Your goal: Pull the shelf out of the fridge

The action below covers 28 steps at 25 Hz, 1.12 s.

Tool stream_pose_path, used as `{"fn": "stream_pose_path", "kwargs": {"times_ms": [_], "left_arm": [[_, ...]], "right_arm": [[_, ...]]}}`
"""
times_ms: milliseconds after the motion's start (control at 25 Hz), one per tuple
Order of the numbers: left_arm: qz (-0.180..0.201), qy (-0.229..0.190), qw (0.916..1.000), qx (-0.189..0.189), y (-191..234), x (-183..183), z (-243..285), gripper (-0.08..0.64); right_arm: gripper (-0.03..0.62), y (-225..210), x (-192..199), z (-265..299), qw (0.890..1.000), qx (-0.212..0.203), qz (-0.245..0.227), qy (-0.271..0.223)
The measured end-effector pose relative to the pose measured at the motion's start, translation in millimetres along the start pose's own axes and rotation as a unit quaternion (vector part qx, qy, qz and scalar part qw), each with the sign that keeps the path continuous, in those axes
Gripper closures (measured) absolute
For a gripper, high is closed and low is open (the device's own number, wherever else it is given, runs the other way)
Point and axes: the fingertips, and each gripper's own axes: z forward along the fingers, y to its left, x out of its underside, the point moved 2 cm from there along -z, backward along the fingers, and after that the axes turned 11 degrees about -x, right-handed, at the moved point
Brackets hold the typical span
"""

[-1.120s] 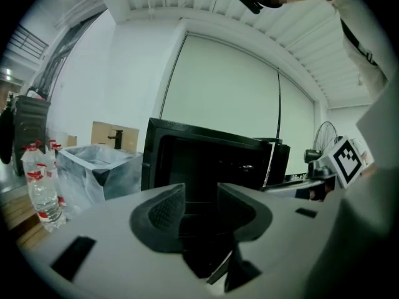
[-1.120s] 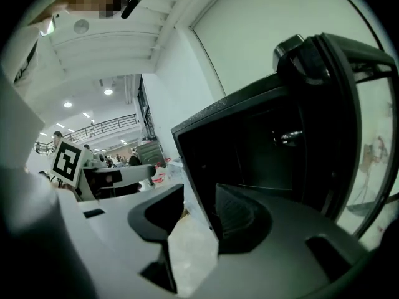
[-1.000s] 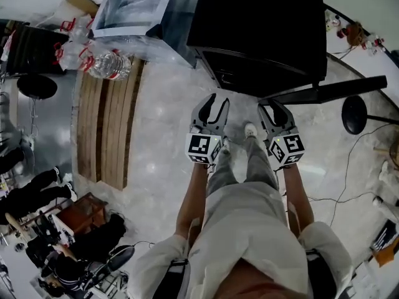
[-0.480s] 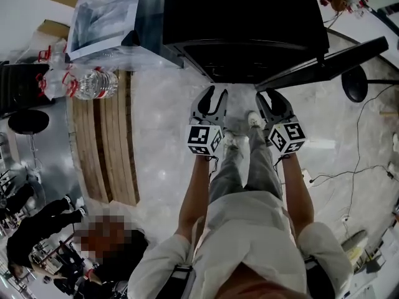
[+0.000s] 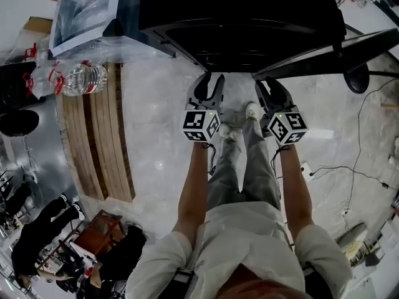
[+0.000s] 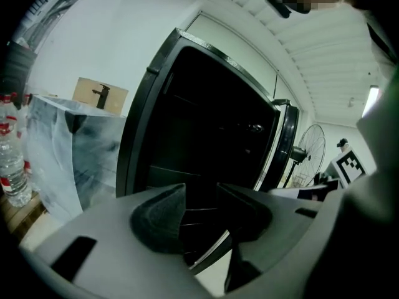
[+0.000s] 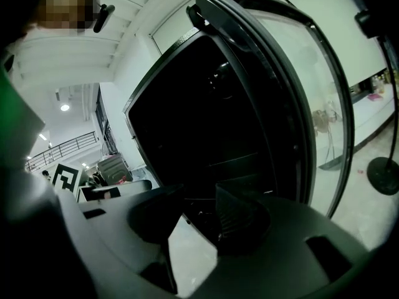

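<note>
Fridge [image 5: 249, 23], black, on the floor, door [image 5: 336, 52] swung open at the right. Interior dark; shelf [image 6: 194, 212] still seated inside, seen only as faint pale edges, no other contents discernible. Left gripper [image 5: 209, 86] and right gripper [image 5: 269, 89] at the front opening, jaws nearly together, holding nothing. Risks: closed pads butting the shelf edge instead of straddling it; uneven pull skewing and jamming it.

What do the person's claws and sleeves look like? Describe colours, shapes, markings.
The left claw and right claw are grey two-finger tools with dark ridged pads; each carries a white cube with black square markers. The shirt is pale, short-sleeved.
</note>
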Motion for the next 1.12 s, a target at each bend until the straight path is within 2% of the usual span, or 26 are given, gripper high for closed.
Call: {"fn": "stream_pose_path", "kwargs": {"times_ms": [280, 720, 1120], "left_arm": [[0.000, 0.014, 0.9999, 0.007, 9.1, 25.5, 30.9, 0.400], [-0.024, 0.032, 0.9991, 0.015, 10.1, 58.8, 72.6, 0.397], [-0.051, 0.038, 0.9977, 0.021, 13.3, 82.5, 96.9, 0.350]], "right_arm": [[0.443, -26.7, 18.8, 20.6, 1.000, 0.004, 0.024, -0.006], [0.443, -55.2, 45.5, 51.2, 0.999, 0.002, 0.053, -0.010], [0.424, -78.8, 59.6, 70.7, 0.997, -0.005, 0.075, -0.020]]}}
